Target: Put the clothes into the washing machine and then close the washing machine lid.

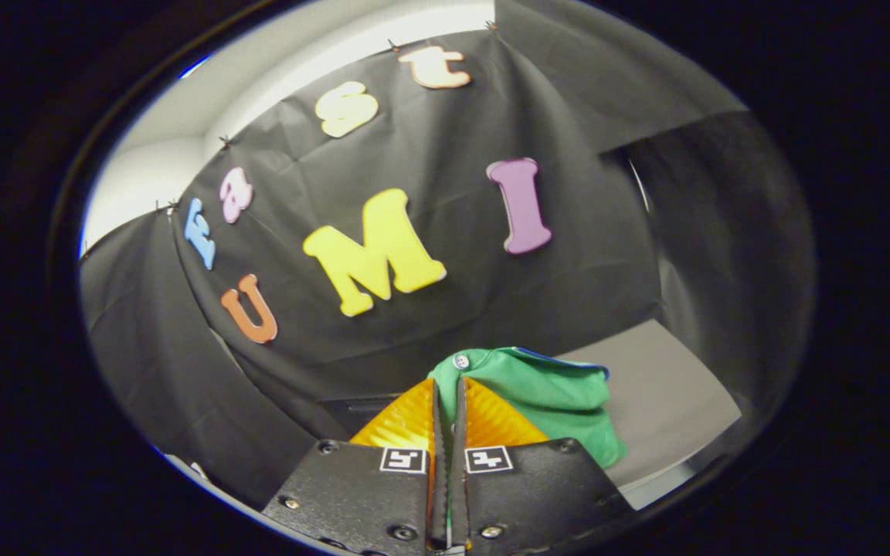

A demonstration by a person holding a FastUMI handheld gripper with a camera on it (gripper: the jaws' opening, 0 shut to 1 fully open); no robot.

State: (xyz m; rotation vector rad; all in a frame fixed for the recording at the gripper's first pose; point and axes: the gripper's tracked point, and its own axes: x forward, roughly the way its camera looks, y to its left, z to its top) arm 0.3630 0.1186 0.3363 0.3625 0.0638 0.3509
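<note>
Both fingers [423, 421] on green garment [561, 390]

The green garment [549, 398] is partly hidden: its near part lies behind the gripper [449, 394], whose fingers stand almost closed on a fold of the cloth, so how much fabric sits between them cannot be told. The garment's full shape and kind stay unclear. The grey surface [669, 401] at lower right is cut off by the booth wall and the fingers' bases.
</note>
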